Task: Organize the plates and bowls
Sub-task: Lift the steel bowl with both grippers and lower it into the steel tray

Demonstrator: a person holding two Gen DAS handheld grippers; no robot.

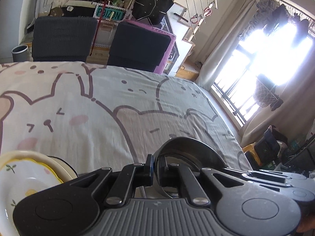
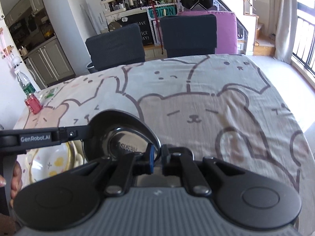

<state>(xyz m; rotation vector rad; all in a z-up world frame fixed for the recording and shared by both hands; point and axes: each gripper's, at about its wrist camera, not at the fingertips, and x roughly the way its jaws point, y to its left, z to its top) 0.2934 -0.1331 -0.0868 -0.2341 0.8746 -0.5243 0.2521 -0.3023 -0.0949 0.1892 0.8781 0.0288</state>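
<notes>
Left hand-held gripper [image 1: 156,170]: clamped on steel bowl [image 1: 189,149] rim | right hand-held gripper [image 2: 157,157]: clamped on opposite rim | bowl carried above worktop [image 2: 216,82] | plates [image 1: 29,169] lower left, nearer left.

The metal bowl [image 2: 126,137] is polished steel, mirror-glossy inside. The plate [image 1: 25,177] looks like glazed ceramic, smooth and shiny. A soft, matt cotton cloth [image 2: 216,106], faintly creased, covers the table. Each tool [image 2: 157,158] is matt black plastic with a ribbed grey body and bright metal rivets.
</notes>
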